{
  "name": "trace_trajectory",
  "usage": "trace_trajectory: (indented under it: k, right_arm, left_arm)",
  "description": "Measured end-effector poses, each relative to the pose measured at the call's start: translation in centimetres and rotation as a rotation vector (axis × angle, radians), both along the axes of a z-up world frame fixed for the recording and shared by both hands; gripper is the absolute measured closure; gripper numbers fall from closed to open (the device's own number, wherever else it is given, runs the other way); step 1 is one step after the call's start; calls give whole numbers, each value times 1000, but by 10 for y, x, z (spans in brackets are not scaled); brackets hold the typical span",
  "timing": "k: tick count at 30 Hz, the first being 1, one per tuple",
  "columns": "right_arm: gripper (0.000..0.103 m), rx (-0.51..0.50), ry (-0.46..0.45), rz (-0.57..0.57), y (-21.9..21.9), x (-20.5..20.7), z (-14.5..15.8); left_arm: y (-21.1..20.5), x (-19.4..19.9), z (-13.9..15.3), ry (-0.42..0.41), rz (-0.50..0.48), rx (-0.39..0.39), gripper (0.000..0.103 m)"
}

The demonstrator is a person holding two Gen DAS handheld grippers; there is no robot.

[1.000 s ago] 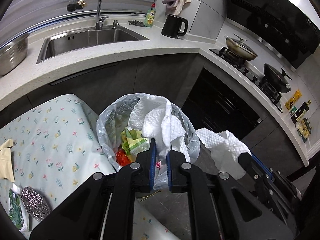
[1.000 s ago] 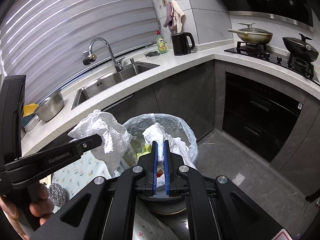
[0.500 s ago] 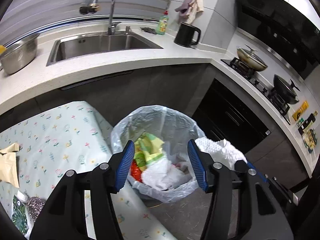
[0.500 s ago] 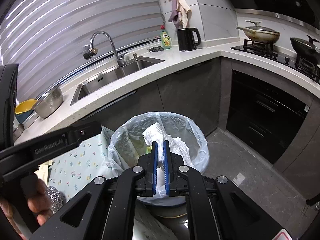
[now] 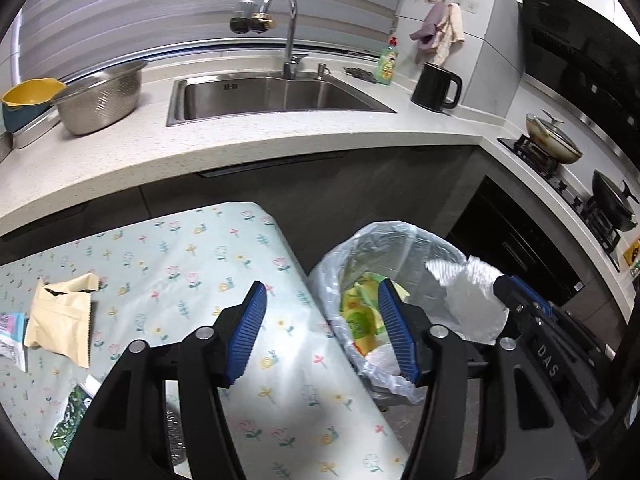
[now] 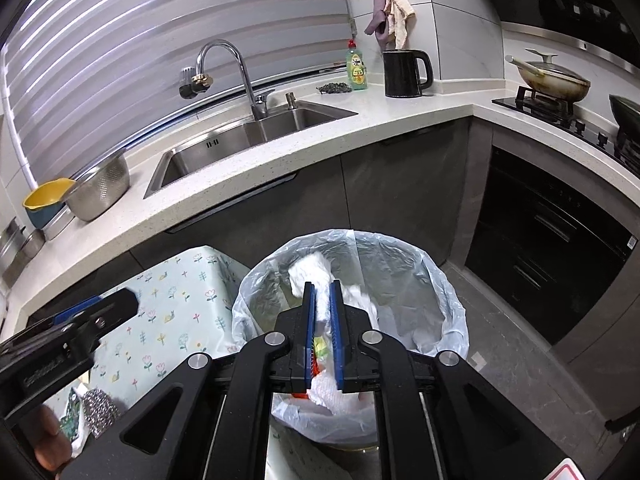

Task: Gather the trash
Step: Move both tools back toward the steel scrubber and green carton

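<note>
A trash bin lined with a clear bag (image 5: pixel 360 248) (image 6: pixel 444 292) stands on the floor beside the flowered table (image 5: pixel 208 264). It holds green and yellow wrappers (image 5: pixel 356 312) and white paper. My left gripper (image 5: pixel 320 328) is open and empty over the table's right edge. My right gripper (image 6: pixel 322 328) is shut on a crumpled white paper towel (image 6: pixel 316 272) and holds it above the bin; the towel also shows in the left wrist view (image 5: pixel 468 300). On the table lie a beige pouch (image 5: pixel 60 316), a green wrapper (image 5: pixel 72 416) and a steel scourer (image 6: pixel 98 404).
A white counter (image 5: pixel 280 140) with a steel sink (image 5: pixel 272 96), colander (image 5: pixel 100 96), yellow bowl (image 5: pixel 28 92), soap bottle (image 5: pixel 388 60) and black kettle (image 5: pixel 436 88) runs behind. Pans (image 5: pixel 552 140) sit on the stove at right. Dark cabinets and an oven (image 6: pixel 552 248) stand close to the bin.
My left gripper opened and dropped its paper towel into the bin, then swung left over the table. My right gripper kept its towel and stayed over the bin.
</note>
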State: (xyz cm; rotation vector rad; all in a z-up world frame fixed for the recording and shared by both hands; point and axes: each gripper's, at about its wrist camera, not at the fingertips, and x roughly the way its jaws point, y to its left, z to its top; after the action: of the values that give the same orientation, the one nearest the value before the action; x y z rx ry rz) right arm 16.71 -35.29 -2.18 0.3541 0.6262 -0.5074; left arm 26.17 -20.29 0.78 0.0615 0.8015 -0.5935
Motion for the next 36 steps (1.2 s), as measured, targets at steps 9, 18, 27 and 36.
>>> trace_trajectory:
  k: [9, 18, 27, 36]
  right_arm:
    - [53, -18, -34, 27, 24, -2, 21]
    - [44, -44, -71, 101, 76, -14, 49]
    - [40, -39, -67, 194, 136, -16, 58]
    - [39, -33, -35, 301, 202, -1, 52]
  left_arm:
    - [39, 1, 3, -9, 80, -18, 25]
    - [91, -17, 13, -32, 155, -11, 17]
    - [170, -29, 12, -15, 269, -11, 14]
    - [253, -31, 1, 20, 400, -10, 13]
